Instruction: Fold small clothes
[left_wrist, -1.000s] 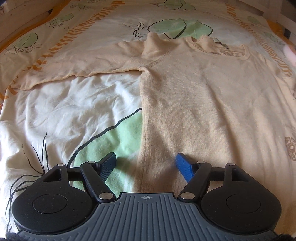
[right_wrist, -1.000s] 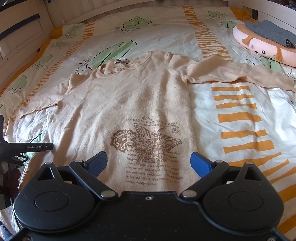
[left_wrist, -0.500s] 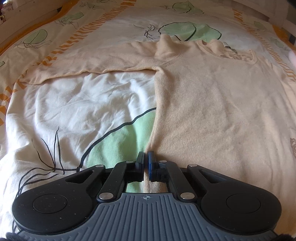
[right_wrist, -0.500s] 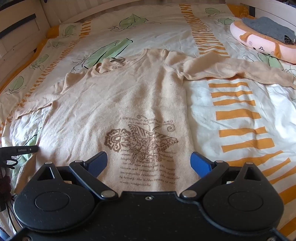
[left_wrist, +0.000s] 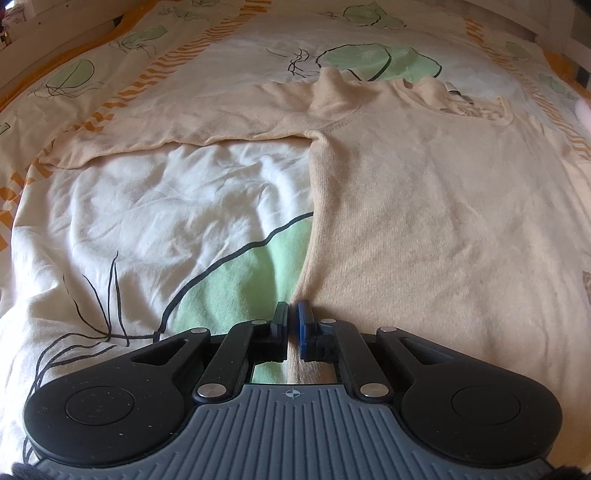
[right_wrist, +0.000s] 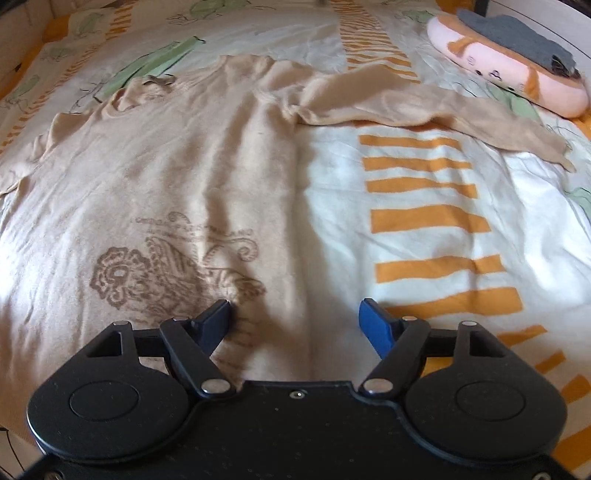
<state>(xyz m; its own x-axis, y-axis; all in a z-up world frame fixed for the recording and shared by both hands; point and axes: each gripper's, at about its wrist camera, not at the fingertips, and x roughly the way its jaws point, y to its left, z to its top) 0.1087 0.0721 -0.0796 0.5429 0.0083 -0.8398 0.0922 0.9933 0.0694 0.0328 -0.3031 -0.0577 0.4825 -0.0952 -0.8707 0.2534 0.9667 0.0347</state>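
A beige long-sleeved sweater lies flat, front up, on the bed, with a brown print on its chest. Both sleeves are spread out sideways: one in the left wrist view, the other in the right wrist view. My left gripper is shut on the sweater's side edge near the hem, and the cloth runs between its pads. My right gripper is low over the opposite side edge. Its jaws are closing, with the sweater's edge between them and the pads not touching it.
The bed is covered by a white sheet printed with green leaves and orange stripes. A pink plush pillow with a grey cloth on top lies at the far right. A wooden bed frame runs along the left.
My left gripper shut on the sweater's side edge. My right gripper came down and shifted right to the other side edge, and its jaws have narrowed.
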